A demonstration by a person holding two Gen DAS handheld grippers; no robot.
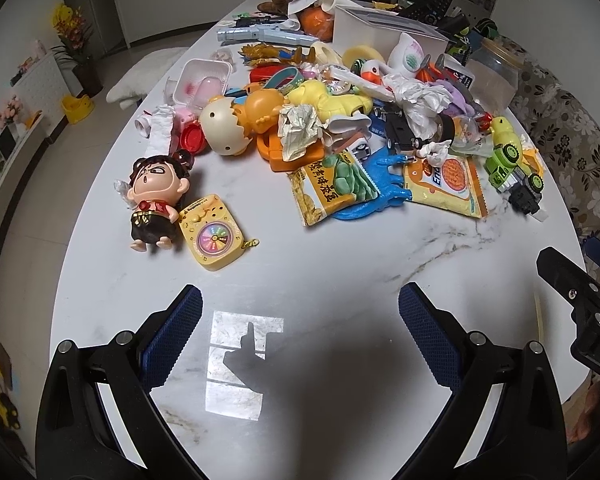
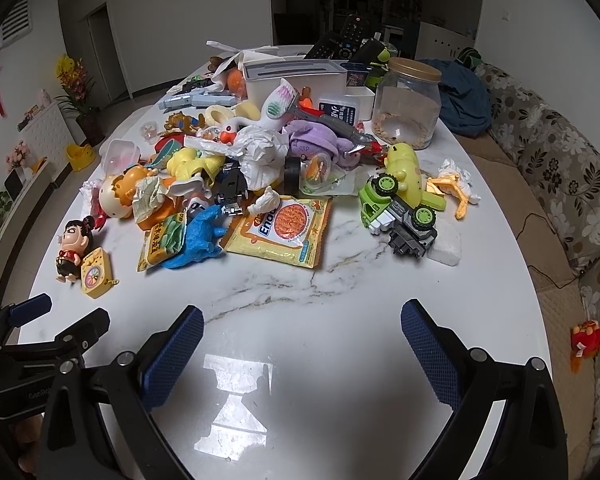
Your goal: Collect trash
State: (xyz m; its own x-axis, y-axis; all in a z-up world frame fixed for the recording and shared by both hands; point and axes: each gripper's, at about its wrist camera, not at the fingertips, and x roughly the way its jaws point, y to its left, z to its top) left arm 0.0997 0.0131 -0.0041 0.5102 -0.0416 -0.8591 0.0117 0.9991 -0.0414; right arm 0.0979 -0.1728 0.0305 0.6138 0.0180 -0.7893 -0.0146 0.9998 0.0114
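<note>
While both tools wait over the bare near edge of the worktop (image 2: 340, 280), the trash sits farther out, mixed into the big pile of toys across the middle. The nearest piece looks like the yellow snack bag (image 2: 282, 232), lying flat at the front of the pile with its long side running left to right and a little tilted. It is straight ahead of the right hand-held gripper (image 2: 302, 356), and ahead and off to the right of the left hand-held gripper (image 1: 300, 336), so the right one seems closer. A second snack bag (image 1: 332, 186) with green beans on it lies just to the left, partly under a blue dinosaur (image 2: 200, 240). Crumpled white paper (image 2: 260, 156) sits higher up, on top of the toys. Both hand-held grippers are spread wide, with nothing between their blue pads and nothing touching them. I think the right one needs to go forward and come down over an edge of the flat bag.
</note>
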